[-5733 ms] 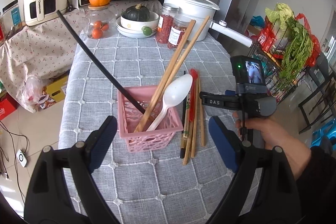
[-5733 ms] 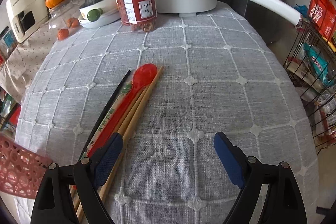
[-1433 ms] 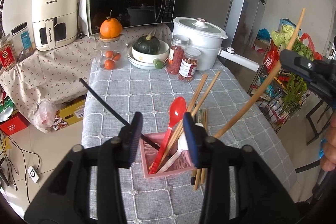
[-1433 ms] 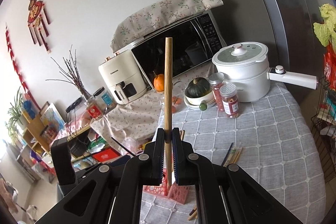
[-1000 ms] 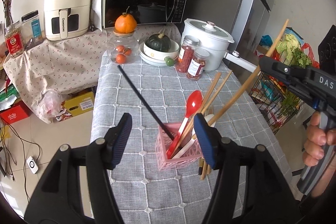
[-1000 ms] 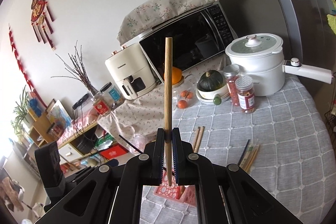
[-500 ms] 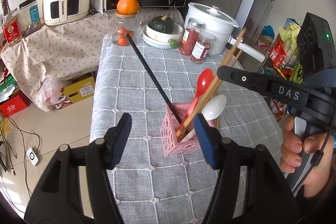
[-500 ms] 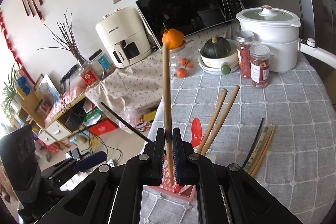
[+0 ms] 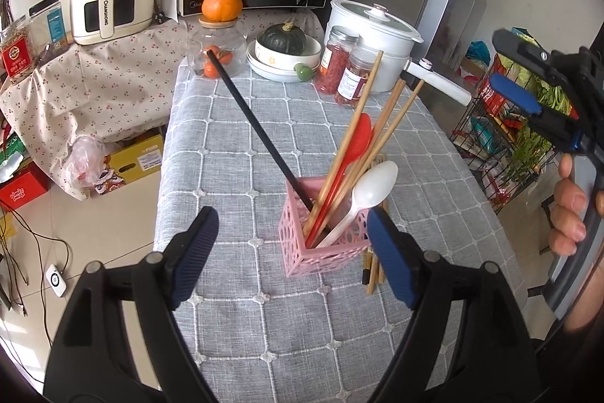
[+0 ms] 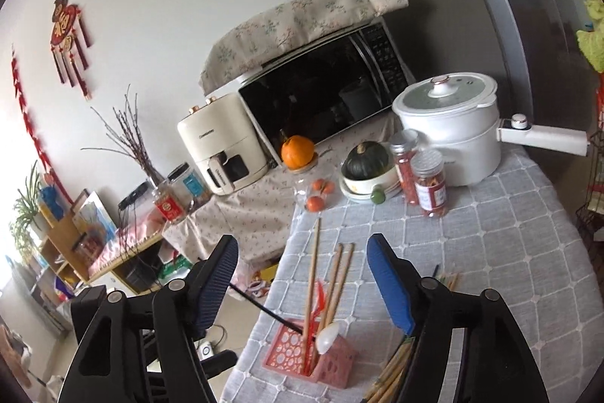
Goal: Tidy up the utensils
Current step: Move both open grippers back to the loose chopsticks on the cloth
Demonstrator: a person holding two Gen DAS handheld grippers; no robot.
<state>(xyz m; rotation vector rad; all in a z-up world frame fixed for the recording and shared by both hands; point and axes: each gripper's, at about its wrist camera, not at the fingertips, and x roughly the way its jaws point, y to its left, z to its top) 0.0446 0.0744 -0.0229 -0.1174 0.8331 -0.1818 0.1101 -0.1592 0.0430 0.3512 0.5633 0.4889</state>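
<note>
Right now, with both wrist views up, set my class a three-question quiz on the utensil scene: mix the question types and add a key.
1. True or false: the right gripper is shut on a chopstick.
2. Which spoon in the pink basket has its bowl higher? A) red spoon B) white spoon
3. Fill in: the chopsticks left on the cloth lie beside the basket, on its ____ side in the left wrist view.

Key: 1 false, its fingers are wide open and empty. 2 A. 3 right.
</note>
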